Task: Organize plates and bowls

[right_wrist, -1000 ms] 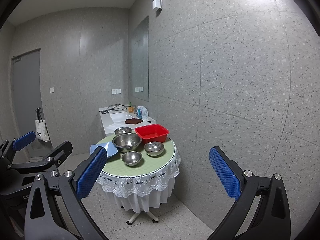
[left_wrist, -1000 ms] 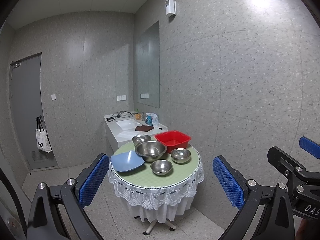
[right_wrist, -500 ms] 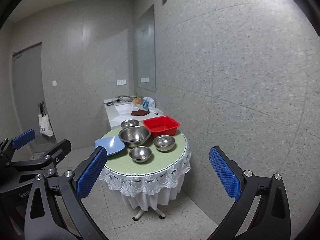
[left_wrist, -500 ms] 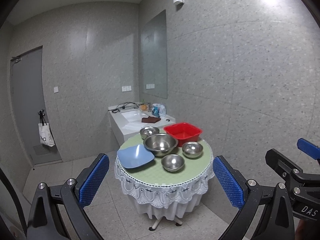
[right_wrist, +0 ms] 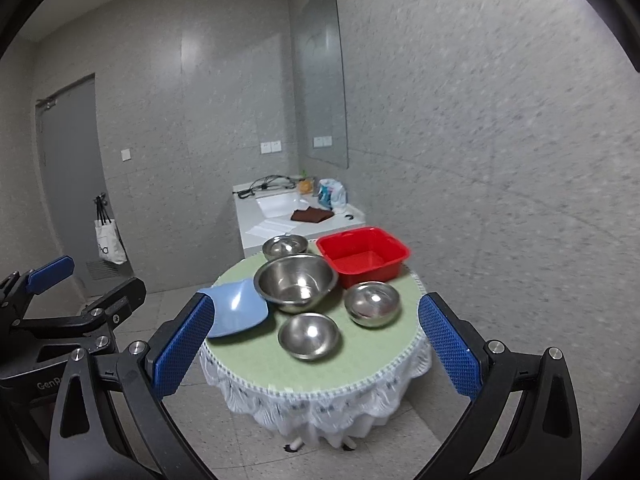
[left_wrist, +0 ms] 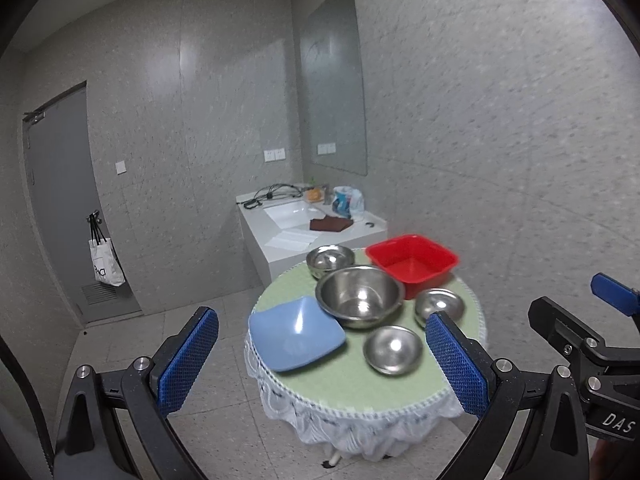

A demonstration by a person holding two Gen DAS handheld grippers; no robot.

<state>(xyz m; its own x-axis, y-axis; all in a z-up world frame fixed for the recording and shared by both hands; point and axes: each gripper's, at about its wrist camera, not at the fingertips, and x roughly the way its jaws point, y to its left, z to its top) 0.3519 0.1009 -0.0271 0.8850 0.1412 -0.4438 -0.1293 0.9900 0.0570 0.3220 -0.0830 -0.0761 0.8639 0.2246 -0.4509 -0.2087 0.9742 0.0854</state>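
Note:
A round table [left_wrist: 404,388] [right_wrist: 256,356] with a green cloth carries a blue square plate [left_wrist: 294,334] [right_wrist: 236,310], a large steel bowl [left_wrist: 360,296] [right_wrist: 296,282], three small steel bowls [left_wrist: 393,350] [left_wrist: 439,307] [left_wrist: 330,260] and a red square basin [left_wrist: 412,262] [right_wrist: 362,254]. My left gripper [left_wrist: 320,368] is open and empty, some way short of the table. My right gripper [right_wrist: 312,344] is open and empty, also short of it. Each gripper's body shows at the edge of the other's view.
A white sink counter [left_wrist: 308,224] with a brown cloth and a bag stands behind the table against the wall. A grey door [left_wrist: 60,200] with a hanging tote bag is at the left. Tiled floor lies around the table.
Both grippers have moved closer to the table, which now looks larger and nearer. Both stay open and empty.

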